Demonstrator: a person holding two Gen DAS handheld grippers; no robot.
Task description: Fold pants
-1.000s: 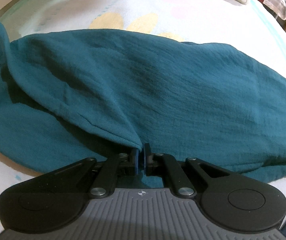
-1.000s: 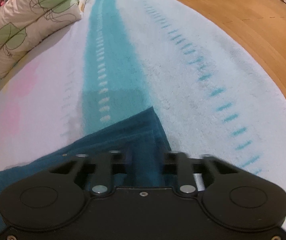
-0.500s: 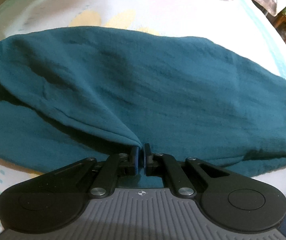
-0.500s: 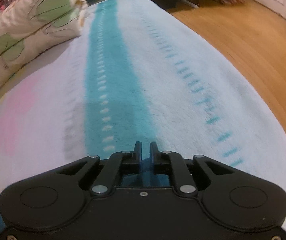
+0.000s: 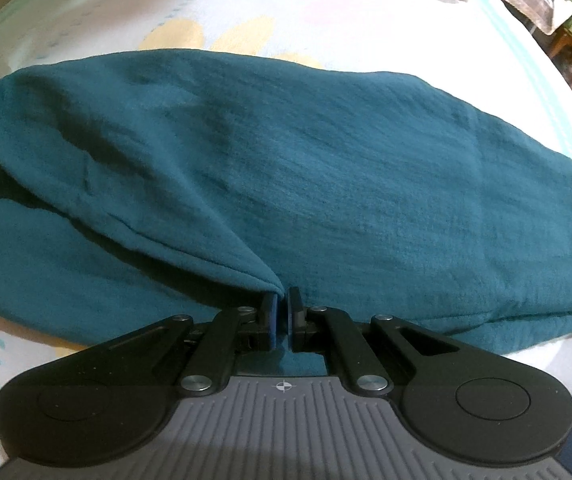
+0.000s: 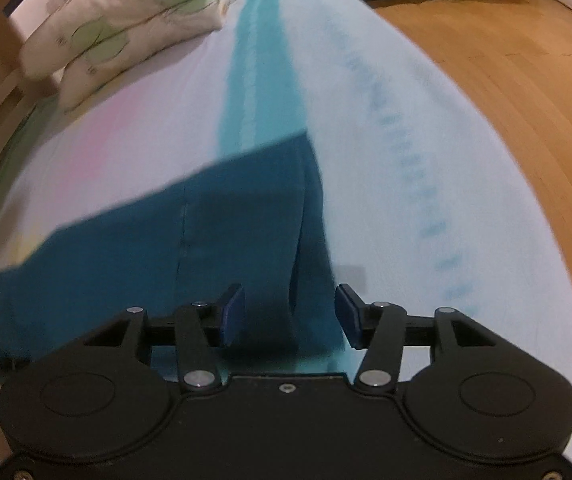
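Note:
The teal pants (image 5: 305, 168) lie across the bed, one leg folded over the other. My left gripper (image 5: 282, 304) is shut on the near edge of the upper layer, which rises in a fold from the fingers toward the left. In the right wrist view the hem end of the pants (image 6: 206, 240) lies flat on the sheet. My right gripper (image 6: 289, 312) is open above that end, its blue pads (image 6: 232, 312) on either side of the hem's edge, holding nothing.
The bed sheet (image 6: 385, 140) is pale with a teal stripe and dashes. Pillows (image 6: 126, 28) lie at the far left of the right wrist view. The bed's right edge drops to a wooden floor (image 6: 525, 80). Furniture (image 5: 565, 12) stands beyond the bed.
My right gripper opened and let go of the hem, which now lies flat in front of it. My left gripper stays shut on the fabric; the pants shifted little.

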